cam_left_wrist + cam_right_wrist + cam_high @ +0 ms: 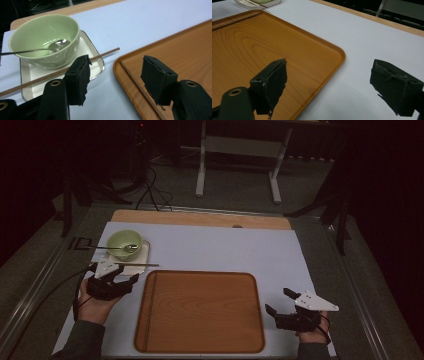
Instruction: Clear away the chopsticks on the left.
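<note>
A pale green bowl (pixel 124 243) (pixel 45 35) holds a metal spoon (pixel 131 248) (pixel 58 44) and sits on a white square plate (pixel 143 257) (pixel 93 58) at the table's left. One wooden chopstick (pixel 145 265) (pixel 105 53) lies across the plate's front edge. A second chopstick (pixel 137 85) lies along the left inner edge of the wooden tray (pixel 200 312) (pixel 180 47) (pixel 262 47). My left gripper (pixel 115 273) (pixel 115 80) is open, just in front of the plate, nothing between its jaws. My right gripper (pixel 279 301) (pixel 329 85) is open at the tray's right edge.
A light sheet (pixel 215 250) covers the table, with a wooden strip (pixel 200 219) along its far side. Beyond the table stand a white frame (pixel 240 150) and cables (pixel 150 190) on the floor.
</note>
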Tool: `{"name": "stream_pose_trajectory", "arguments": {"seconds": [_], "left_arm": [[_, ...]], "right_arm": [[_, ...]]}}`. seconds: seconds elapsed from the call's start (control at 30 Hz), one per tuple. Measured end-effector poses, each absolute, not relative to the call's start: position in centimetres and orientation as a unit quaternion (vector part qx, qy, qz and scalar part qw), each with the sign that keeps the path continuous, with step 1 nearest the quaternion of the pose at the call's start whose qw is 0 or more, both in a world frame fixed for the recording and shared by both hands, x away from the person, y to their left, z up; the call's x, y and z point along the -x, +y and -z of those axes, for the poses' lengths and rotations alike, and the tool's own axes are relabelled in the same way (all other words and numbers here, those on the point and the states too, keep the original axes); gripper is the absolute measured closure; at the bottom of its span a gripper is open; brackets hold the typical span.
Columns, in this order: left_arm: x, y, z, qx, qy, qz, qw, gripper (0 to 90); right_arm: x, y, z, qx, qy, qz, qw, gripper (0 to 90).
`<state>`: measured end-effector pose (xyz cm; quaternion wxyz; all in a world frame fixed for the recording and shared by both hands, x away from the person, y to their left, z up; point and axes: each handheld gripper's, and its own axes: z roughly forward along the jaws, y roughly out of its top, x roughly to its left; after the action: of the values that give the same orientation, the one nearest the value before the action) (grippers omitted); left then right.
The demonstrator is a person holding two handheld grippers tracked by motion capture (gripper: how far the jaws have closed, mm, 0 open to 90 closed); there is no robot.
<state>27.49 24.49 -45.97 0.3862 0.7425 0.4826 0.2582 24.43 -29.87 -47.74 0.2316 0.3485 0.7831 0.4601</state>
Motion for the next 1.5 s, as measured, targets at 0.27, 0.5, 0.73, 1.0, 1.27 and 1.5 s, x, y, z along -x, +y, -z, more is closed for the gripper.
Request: {"name": "stream_pose_trajectory", "arguments": {"seconds": [0.27, 0.5, 0.73, 1.0, 1.27, 1.5], "left_arm": [[-28.6, 25.3, 46.7, -0.746, 0.478, -0.268, 0.377, 36.0], [-29.8, 26.1, 47.5, -0.741, 0.484, -0.278, 0.374, 33.7], [-30.9, 27.0, 48.4, -0.741, 0.499, -0.276, 0.355, 34.1], [-32.1, 28.1, 49.6, -0.735, 0.518, -0.274, 0.342, 31.0], [-33.3, 29.3, 50.7, -0.725, 0.533, -0.275, 0.339, 26.7], [-33.8, 29.7, 51.2, -0.718, 0.540, -0.270, 0.346, 26.4]], "right_arm": [[-24.5, -29.9, 47.7, -0.349, 0.783, -0.460, 0.232, 13.7], [-24.5, -29.9, 47.7, -0.348, 0.783, -0.460, 0.233, 13.7], [-24.5, -29.8, 47.7, -0.348, 0.784, -0.458, 0.232, 13.7], [-24.5, -29.9, 47.7, -0.348, 0.783, -0.460, 0.232, 13.7], [-24.5, -29.9, 47.7, -0.348, 0.783, -0.460, 0.231, 13.7], [-24.5, -29.9, 47.7, -0.348, 0.783, -0.461, 0.231, 13.7]]}}
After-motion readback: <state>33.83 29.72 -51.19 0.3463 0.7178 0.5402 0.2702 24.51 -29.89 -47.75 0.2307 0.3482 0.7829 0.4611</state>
